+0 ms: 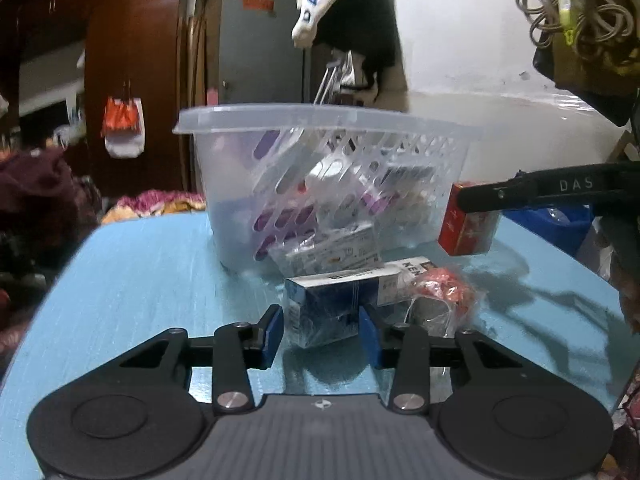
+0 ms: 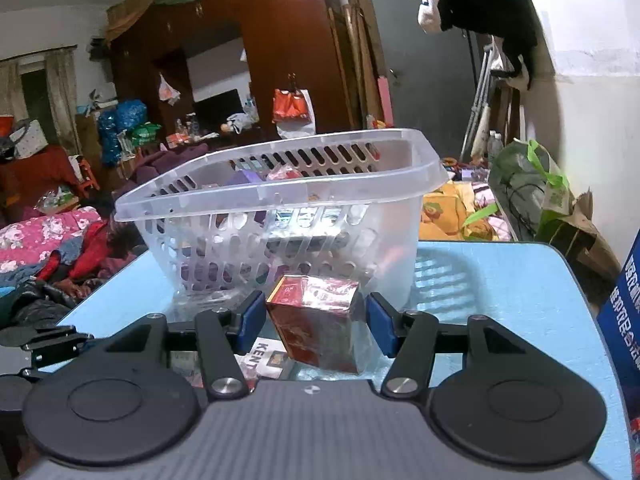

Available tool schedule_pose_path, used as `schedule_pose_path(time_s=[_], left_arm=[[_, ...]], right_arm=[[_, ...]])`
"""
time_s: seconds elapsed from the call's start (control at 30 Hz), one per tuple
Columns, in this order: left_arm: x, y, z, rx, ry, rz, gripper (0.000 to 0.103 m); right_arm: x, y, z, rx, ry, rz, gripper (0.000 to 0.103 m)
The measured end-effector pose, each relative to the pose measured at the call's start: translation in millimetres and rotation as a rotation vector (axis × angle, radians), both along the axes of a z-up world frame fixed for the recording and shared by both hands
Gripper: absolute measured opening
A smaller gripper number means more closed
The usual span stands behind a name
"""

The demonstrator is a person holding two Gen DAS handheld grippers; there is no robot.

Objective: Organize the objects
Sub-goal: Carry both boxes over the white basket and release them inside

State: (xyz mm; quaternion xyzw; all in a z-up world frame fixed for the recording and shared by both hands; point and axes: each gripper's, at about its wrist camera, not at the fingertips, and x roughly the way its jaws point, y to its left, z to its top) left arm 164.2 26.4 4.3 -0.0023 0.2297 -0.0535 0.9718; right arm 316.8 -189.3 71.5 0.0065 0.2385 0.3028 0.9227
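Note:
A clear slotted plastic basket holding several packets stands on the blue table. My left gripper is shut on a blue-and-white box, which rests on the table in front of the basket. My right gripper is shut on a red box and holds it above the table near the basket's wall. In the left wrist view the red box hangs to the right of the basket, under the right gripper's black finger.
A white Kent pack and a clear bag with red contents lie beside the blue-and-white box. A blue carton stands at the table's right edge. Clothes and bags fill the room beyond the table.

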Motion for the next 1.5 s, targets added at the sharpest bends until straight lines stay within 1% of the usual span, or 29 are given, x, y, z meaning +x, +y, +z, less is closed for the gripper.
schedule_pose_path(time_s=[0.13, 0.33, 0.37, 0.4, 0.47, 0.57, 0.7, 0.8, 0.83, 0.87, 0.9, 0.93, 0.97, 1.03, 1.1, 1.13, 1.17, 1.2, 1.23, 1.3, 1.4, 1.5], left_arm=[[-11, 8, 2, -0.054, -0.047, -0.004, 0.044], [-14, 15, 1, -0.075, -0.063, 0.001, 0.043], [-15, 16, 1, -0.078, -0.071, 0.003, 0.042], [-16, 17, 2, -0.080, -0.077, 0.005, 0.037], [-17, 20, 3, -0.100, -0.085, 0.000, 0.037], [-16, 24, 3, -0.106, -0.093, 0.009, 0.036], [-13, 26, 0, -0.107, -0.073, -0.004, 0.035], [-11, 20, -1, -0.066, -0.036, -0.019, 0.035], [-10, 17, 0, -0.044, -0.029, -0.016, 0.038], [-8, 14, 0, -0.023, -0.024, -0.017, 0.046], [-7, 13, 1, -0.008, -0.020, -0.020, 0.051], [-3, 10, 2, 0.010, -0.015, -0.025, 0.063], [1, 8, 2, 0.021, 0.004, -0.029, 0.071], [11, 8, 3, 0.003, 0.069, -0.062, 0.072], [18, 8, 5, -0.003, 0.102, -0.073, 0.072], [20, 7, 6, 0.013, 0.094, -0.069, 0.071], [23, 6, 6, 0.034, 0.094, -0.055, 0.067], [26, 5, 5, 0.040, 0.109, -0.054, 0.049], [25, 5, 5, 0.030, 0.107, -0.064, 0.048], [19, 5, 6, 0.026, 0.076, -0.078, 0.046], [6, 8, 12, -0.004, 0.006, -0.077, 0.045], [-9, 14, 27, -0.049, -0.079, -0.072, 0.043]], right_arm=[[-5, -3, 1, 0.005, -0.017, 0.013, 0.059], [-6, -3, 1, 0.013, -0.023, 0.023, 0.059], [-6, -3, 1, 0.012, -0.024, 0.026, 0.059], [-7, -2, 1, 0.012, -0.024, 0.028, 0.059], [-8, -1, 0, 0.012, -0.027, 0.031, 0.059], [-10, -2, 3, 0.026, -0.034, 0.037, 0.059], [-11, -2, 4, 0.020, -0.043, 0.035, 0.059], [-11, -2, 4, 0.022, -0.040, 0.035, 0.059], [-11, -2, 4, 0.022, -0.039, 0.037, 0.059], [-11, -1, 4, 0.023, -0.037, 0.037, 0.059], [-11, -1, 4, 0.023, -0.036, 0.038, 0.059], [-12, -1, 4, 0.022, -0.036, 0.040, 0.059], [-12, -1, 4, 0.021, -0.037, 0.041, 0.059], [-13, -2, 5, 0.020, -0.040, 0.045, 0.059], [-14, -3, 6, 0.021, -0.044, 0.046, 0.059], [-14, -3, 6, 0.023, -0.045, 0.046, 0.059], [-14, -4, 7, 0.024, -0.046, 0.045, 0.059], [-15, -4, 7, 0.025, -0.047, 0.045, 0.059], [-15, -5, 7, 0.026, -0.048, 0.046, 0.059], [-17, -7, 8, 0.029, -0.055, 0.046, 0.059], [-21, -12, 12, 0.050, -0.070, 0.047, 0.059], [-29, -16, 22, 0.082, -0.109, 0.055, 0.059]])
